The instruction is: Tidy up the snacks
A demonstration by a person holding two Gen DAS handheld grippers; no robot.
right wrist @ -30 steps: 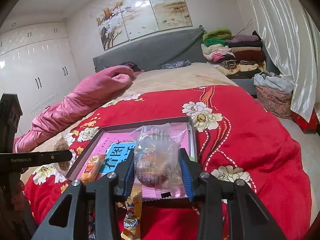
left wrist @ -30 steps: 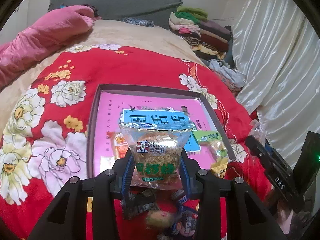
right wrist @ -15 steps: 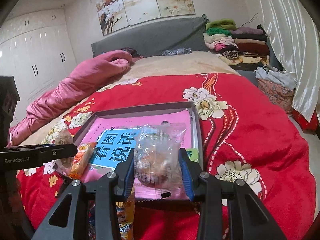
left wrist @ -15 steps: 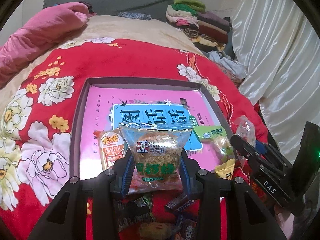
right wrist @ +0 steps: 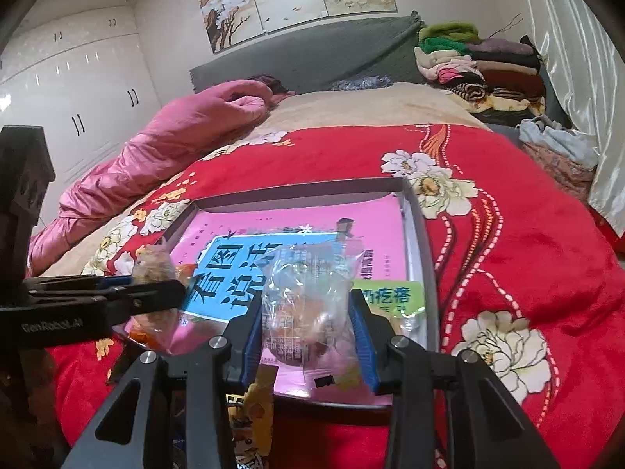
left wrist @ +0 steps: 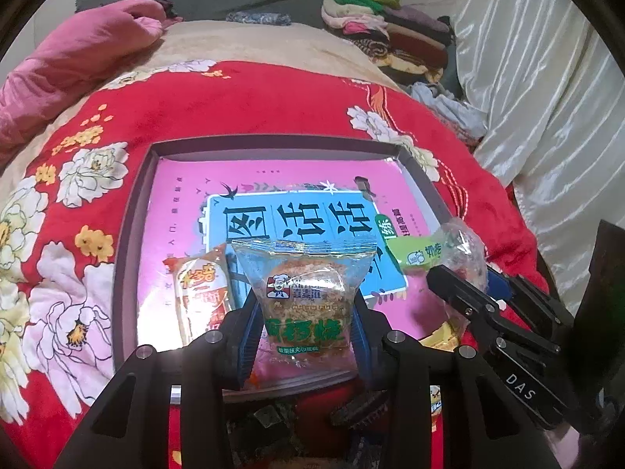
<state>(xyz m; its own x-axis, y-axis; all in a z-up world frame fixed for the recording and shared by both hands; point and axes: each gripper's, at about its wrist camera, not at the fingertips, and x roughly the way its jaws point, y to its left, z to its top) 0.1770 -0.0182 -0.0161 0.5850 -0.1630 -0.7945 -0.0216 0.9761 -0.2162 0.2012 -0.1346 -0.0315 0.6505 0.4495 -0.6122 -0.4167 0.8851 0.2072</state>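
The left gripper (left wrist: 304, 312) is pinching a clear cake packet with green letters (left wrist: 302, 305) between its blue pads, by the lower half of the packet, so the top seal is standing free above the tray (left wrist: 129, 234). The right gripper (right wrist: 308, 324) is clamping a second clear packet (right wrist: 306, 312) in the same way. Both packets are hanging over the near edge of the tray, probably because the person is bringing them there to put them down beside the others.

Inside the tray a pink book with a blue title panel (left wrist: 273, 219) is covering the floor, and two snacks are lying on it: one orange packet (left wrist: 201, 293) at the near left and one green packet (left wrist: 418, 252) at the near right. So I am counting four packets at the tray, two held and two lying. More wrapped snacks are lying on the red flowered blanket (left wrist: 254, 105) below the grippers, but they are too dark and hidden to count.
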